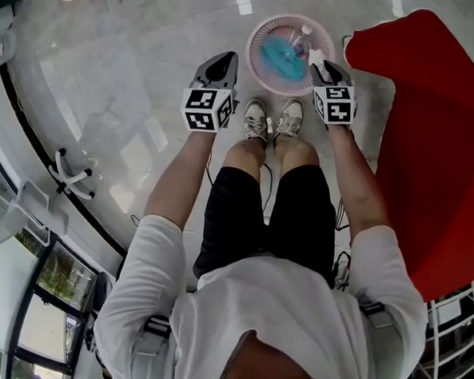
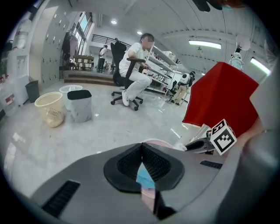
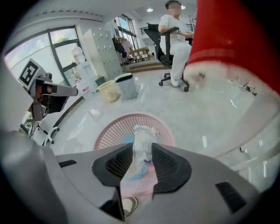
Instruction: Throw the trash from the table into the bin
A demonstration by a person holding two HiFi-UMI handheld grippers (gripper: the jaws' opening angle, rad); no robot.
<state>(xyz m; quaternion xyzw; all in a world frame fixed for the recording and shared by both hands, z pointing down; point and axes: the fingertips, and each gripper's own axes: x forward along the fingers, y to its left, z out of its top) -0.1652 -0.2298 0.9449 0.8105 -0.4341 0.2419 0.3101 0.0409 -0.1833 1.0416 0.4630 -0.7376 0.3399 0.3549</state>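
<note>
Wrapper point(image 3: 141, 133), crumpled, sits gripped in right tool point(image 3: 142, 146) (jaws partly apart) above pink bin point(image 3: 113, 131); left tool point(image 2: 141, 145) clenched.

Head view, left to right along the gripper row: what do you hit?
left gripper → left shoe → right shoe → right gripper → red table. The bin overlaps the shoes and right gripper, so it is left out.
</note>
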